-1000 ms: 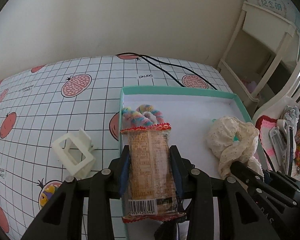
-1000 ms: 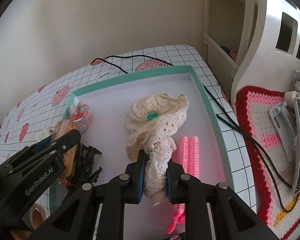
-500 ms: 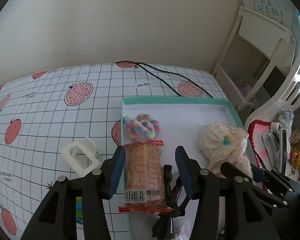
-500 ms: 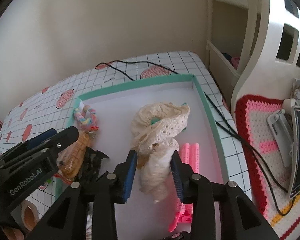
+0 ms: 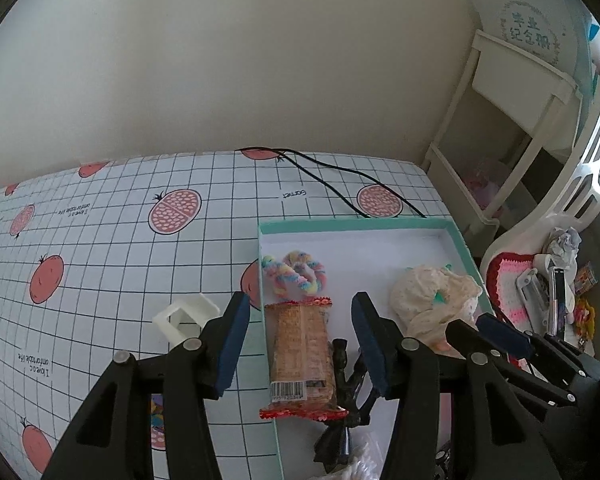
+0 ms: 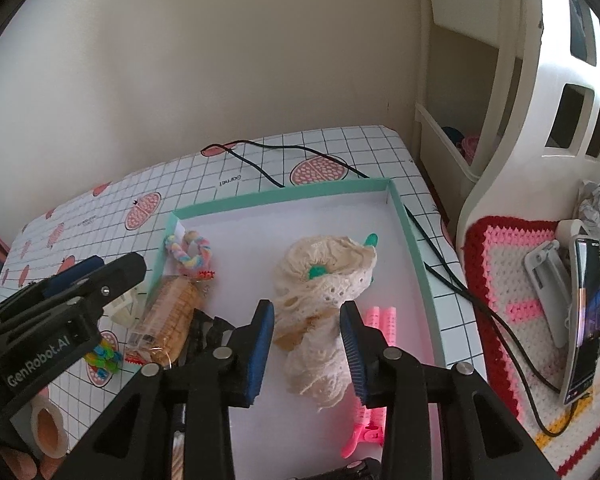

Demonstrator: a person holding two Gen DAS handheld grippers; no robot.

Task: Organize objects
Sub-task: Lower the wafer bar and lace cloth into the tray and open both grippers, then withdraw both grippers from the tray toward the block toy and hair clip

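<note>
Left wrist view shows us the tabletop (image 5: 100,248), covered in a white grid cloth printed with red fruit, and on it toward the right edge a shallow tray (image 5: 466,250) with a teal rim and a white floor. We see a black cable (image 5: 340,184) running from the far edge of the tabletop past the tray's far right corner.

Inside the tray, the cream lace fabric (image 6: 324,280) lies heaped near the middle, toward the right wall, with a teal clip showing in its folds. Our right gripper (image 6: 306,344) hangs over the near end of that heap, its blue pads spread wide on either side without touching it. Our left gripper (image 5: 300,340) likewise stands wide apart, straddling the snack packet (image 5: 302,354), which lies flat along the tray's left wall, barcode toward us. Beside the packet sits a black claw clip (image 5: 346,392). Just beyond the packet, in the far left corner, lies the pastel twisted hair tie (image 5: 294,276). Pink hair clips (image 6: 374,344) rest partly under the lace near the right wall.

Outside the tray's left wall, a small white plastic holder (image 5: 182,314) sits on the cloth.
</note>
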